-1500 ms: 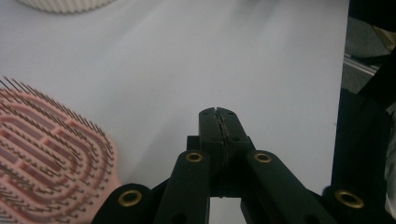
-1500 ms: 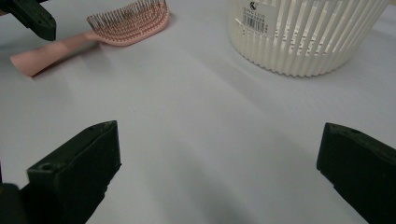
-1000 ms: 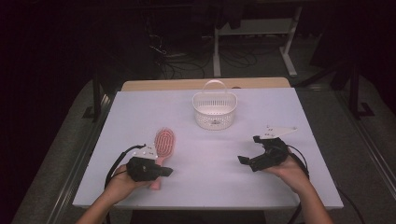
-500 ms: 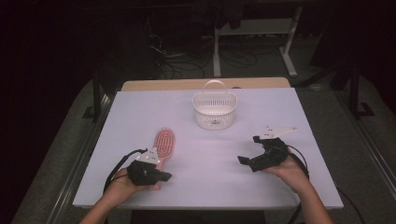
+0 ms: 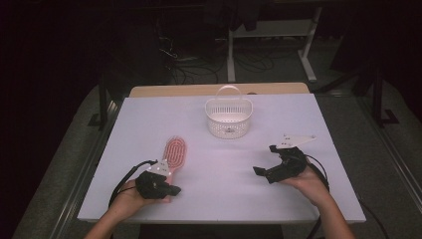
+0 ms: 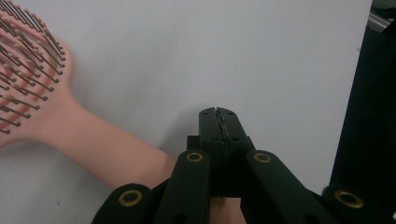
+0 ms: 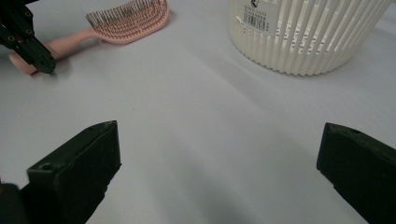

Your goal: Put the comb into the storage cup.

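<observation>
A pink hairbrush (image 5: 175,152) lies bristles up on the white table (image 5: 149,119), left of the middle. Its handle (image 6: 93,144) runs toward the front edge. My left gripper (image 5: 171,189) rests over the end of that handle. Its jaws are shut tip to tip (image 6: 218,112) with nothing between them, and the handle lies beside and beneath them. My right gripper (image 5: 266,159) sits at the front right, open wide (image 7: 219,154) over bare table, pointing toward the brush (image 7: 128,21) and the left gripper (image 7: 25,42).
A white slatted basket (image 5: 228,118) with a handle stands at the back centre of the table, and it also appears at the upper right (image 7: 308,32) of the right gripper view. A wooden board (image 5: 214,89) borders the far edge. Dark floor surrounds the table.
</observation>
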Action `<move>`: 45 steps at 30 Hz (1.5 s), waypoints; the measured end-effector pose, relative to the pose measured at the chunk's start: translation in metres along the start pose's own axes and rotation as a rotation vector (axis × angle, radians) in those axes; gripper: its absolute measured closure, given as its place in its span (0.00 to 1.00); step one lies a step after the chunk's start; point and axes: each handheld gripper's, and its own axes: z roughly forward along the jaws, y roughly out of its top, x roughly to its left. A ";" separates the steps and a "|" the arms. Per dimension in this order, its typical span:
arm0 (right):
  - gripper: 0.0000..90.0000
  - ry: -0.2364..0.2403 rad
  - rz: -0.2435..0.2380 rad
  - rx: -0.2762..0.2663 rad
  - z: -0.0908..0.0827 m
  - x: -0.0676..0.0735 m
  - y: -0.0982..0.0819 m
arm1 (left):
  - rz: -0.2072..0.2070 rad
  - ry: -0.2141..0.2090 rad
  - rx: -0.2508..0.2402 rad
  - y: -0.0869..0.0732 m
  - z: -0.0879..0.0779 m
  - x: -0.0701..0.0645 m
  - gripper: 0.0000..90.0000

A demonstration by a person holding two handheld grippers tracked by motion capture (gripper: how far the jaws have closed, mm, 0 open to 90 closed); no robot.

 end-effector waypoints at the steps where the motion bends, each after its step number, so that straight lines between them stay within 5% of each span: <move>1: 0.00 0.000 -0.001 0.000 0.000 0.000 0.000 | 0.001 0.003 0.003 0.000 0.000 0.000 1.00; 45: 0.00 0.003 -0.001 0.004 0.002 -0.001 0.001 | -0.132 0.215 0.019 -0.049 -0.047 0.036 1.00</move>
